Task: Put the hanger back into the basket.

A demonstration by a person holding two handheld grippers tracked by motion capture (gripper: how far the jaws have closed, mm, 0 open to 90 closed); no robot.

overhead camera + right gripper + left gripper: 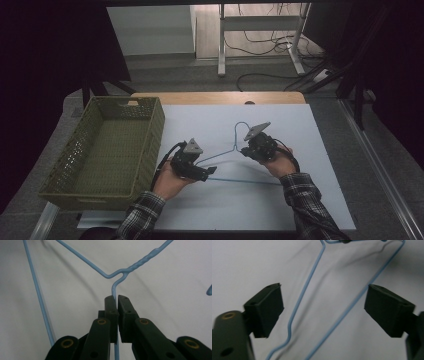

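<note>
One blue wire hanger (pixel 235 157) lies on the white sheet (pixel 310 150) covering the bench, between the person's two hands, its hook pointing toward the far edge. The right gripper (pixel 116 300) has its jaws pressed together on the hanger's wire just below the twisted neck, where one shoulder bends away. The left gripper (pixel 323 311) holds its jaws spread wide, and two runs of the hanger's wire pass through the gap without touching either pad. At the left of the bench sits one olive-green woven basket (pixel 85 150), just beside the left hand (pixel 167 182); nothing lies in it. Both sleeves (pixel 307 200) are plaid.
</note>
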